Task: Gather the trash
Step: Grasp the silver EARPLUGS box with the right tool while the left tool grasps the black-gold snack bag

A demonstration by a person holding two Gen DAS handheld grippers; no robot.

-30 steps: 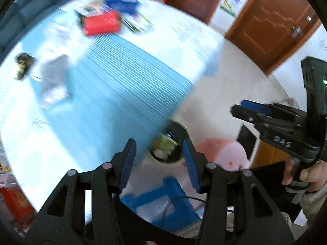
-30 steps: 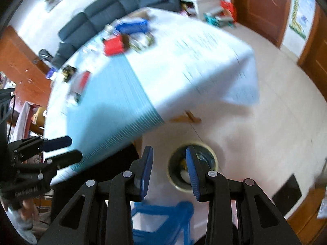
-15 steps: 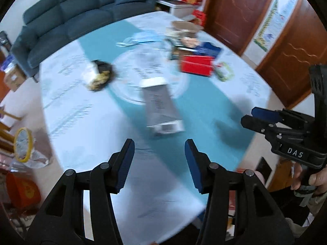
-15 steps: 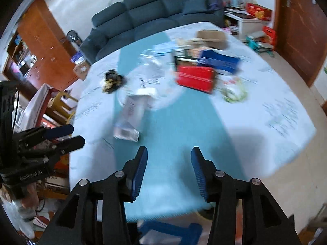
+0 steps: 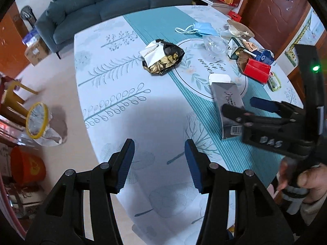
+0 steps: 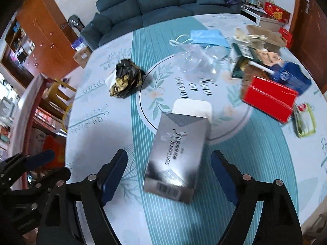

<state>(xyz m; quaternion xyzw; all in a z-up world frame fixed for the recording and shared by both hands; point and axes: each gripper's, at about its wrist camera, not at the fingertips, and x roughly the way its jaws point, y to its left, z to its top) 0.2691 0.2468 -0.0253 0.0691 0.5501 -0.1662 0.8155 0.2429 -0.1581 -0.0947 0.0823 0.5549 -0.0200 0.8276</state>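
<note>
A silver box [image 6: 177,153] lies flat on the teal runner of the table [image 6: 122,214], its white flap pointing away. My right gripper [image 6: 169,159] hovers over the box's near end. Its jaws are opening, with the box between them and no pad touching it. From the left wrist view the same gripper [image 5: 239,105] hangs over the silver box [image 5: 226,100]. My left gripper [image 5: 159,153] is open and empty above the white cloth near the table's front edge. A crumpled black and gold wrapper [image 5: 163,59] and a blue face mask [image 5: 202,28] lie farther back.
Clear plastic [image 6: 196,61], a red box [image 6: 267,98], a blue box [image 6: 290,75], a dark green carton [image 6: 241,61] and a green packet [image 6: 304,122] crowd the right. A lined bin [image 5: 37,120], a red bucket [image 5: 26,167] and a yellow stool [image 5: 12,96] stand on the floor, left.
Both views swung from the floor bin beside the table to over the tabletop. The right jaws spread much wider and now straddle the silver box. The left jaws kept their width.
</note>
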